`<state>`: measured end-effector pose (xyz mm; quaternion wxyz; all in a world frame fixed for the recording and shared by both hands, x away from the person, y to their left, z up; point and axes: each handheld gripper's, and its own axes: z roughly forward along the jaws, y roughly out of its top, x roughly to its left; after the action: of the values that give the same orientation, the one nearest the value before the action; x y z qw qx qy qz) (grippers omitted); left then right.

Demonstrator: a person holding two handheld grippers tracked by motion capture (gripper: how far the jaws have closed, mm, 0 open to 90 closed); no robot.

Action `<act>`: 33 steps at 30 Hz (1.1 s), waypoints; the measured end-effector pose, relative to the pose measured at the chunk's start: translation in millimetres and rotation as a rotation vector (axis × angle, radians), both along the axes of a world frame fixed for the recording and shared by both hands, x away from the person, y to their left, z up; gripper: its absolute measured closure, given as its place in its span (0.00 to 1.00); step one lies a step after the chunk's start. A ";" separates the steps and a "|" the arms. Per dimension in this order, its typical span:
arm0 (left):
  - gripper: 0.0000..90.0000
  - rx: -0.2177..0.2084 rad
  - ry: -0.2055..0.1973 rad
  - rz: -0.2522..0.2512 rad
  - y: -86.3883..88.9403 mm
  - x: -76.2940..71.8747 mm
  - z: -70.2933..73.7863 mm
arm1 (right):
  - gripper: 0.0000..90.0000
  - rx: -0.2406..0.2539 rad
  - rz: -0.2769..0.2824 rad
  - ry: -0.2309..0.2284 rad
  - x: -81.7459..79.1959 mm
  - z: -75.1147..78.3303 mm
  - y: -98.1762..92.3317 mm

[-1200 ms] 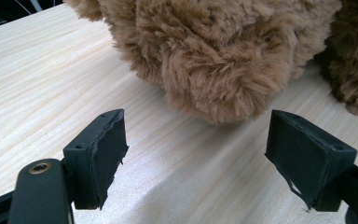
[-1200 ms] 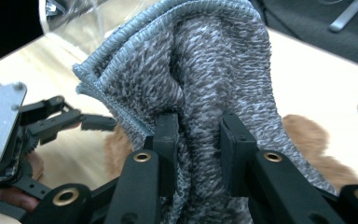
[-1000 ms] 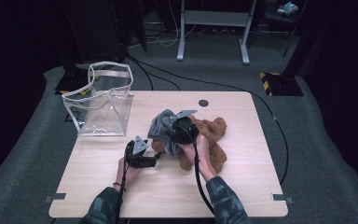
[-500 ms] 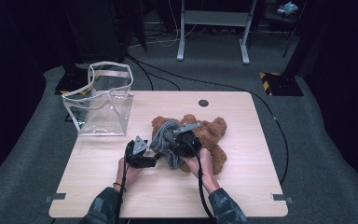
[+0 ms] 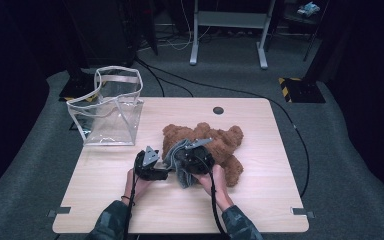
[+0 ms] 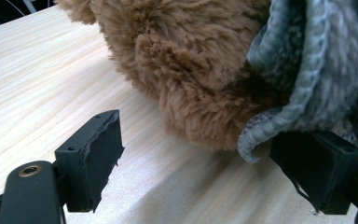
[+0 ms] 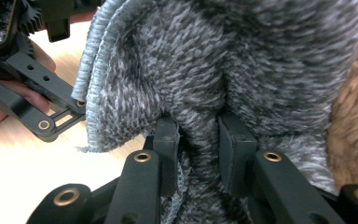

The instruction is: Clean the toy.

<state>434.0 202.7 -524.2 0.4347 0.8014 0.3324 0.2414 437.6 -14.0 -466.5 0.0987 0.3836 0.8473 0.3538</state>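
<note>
Clear bag (image 5: pixel 111 107) blocks table's far left

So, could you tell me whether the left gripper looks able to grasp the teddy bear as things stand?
Probably yes: the left gripper is open, and the teddy bear lies just ahead of it on bare table, though the grey cloth overhangs one side.

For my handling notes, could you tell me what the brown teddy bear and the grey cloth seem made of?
Brown teddy bear: plush, long shaggy matte pile. Grey cloth: looks like a soft knit or fleece, mottled fuzzy nap with a ribbed edge.

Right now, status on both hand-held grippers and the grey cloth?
Right hand-held gripper clamped on grey cloth. Left hand-held gripper open, cloth edge and teddy bear just ahead. Clear bag stands apart.
</note>
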 end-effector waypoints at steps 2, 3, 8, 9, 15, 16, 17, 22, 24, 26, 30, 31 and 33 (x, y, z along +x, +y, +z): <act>0.18 0.001 0.000 -0.002 -0.2 0.0 -0.1 | 0.80 -0.007 -0.001 0.011 0.5 -1.6 0.8; 0.18 0.002 -0.001 -0.002 -0.3 0.0 -0.1 | 0.80 -0.005 -0.004 0.020 0.4 -2.7 1.2; 0.17 -0.001 0.004 -0.008 -0.2 -0.2 0.0 | 0.80 -0.020 -0.007 0.057 0.6 -8.6 2.9; 0.17 0.001 0.001 -0.006 -0.2 -0.2 0.0 | 0.80 -0.023 -0.002 0.049 1.3 -9.5 2.9; 0.17 -0.008 0.004 -0.006 0.7 -0.1 0.1 | 0.80 0.029 0.008 0.010 -2.3 8.9 -6.2; 0.17 -0.004 0.001 -0.006 0.6 -0.1 0.1 | 0.80 0.046 0.004 -0.029 -3.1 16.8 -8.8; 0.17 -0.004 0.001 -0.006 0.5 0.0 0.1 | 0.80 0.062 -0.005 -0.049 -4.3 23.8 -10.0; 0.17 0.000 0.003 -0.007 0.5 -0.1 0.2 | 0.80 0.101 -0.050 -0.169 -3.0 52.6 -10.7; 0.17 -0.003 0.004 -0.004 0.1 -0.3 0.0 | 0.80 0.104 -0.054 -0.194 0.7 58.1 -7.3; 0.17 -0.001 0.004 -0.005 0.5 -0.1 0.2 | 0.80 0.082 -0.047 -0.181 6.3 55.5 -2.4; 0.17 -0.014 0.005 -0.001 0.5 -0.1 -0.1 | 0.80 0.045 -0.017 -0.107 10.4 29.7 7.2; 0.17 -0.012 0.007 -0.003 0.5 -0.1 0.0 | 0.80 0.038 -0.016 -0.088 8.8 24.7 8.1; 0.17 -0.002 0.002 -0.005 0.4 0.0 0.1 | 0.80 0.046 -0.005 -0.068 6.4 18.0 6.8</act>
<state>433.9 203.1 -524.1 0.4359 0.8019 0.3312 0.2394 443.9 -7.2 -448.5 0.1194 0.3756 0.8341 0.3860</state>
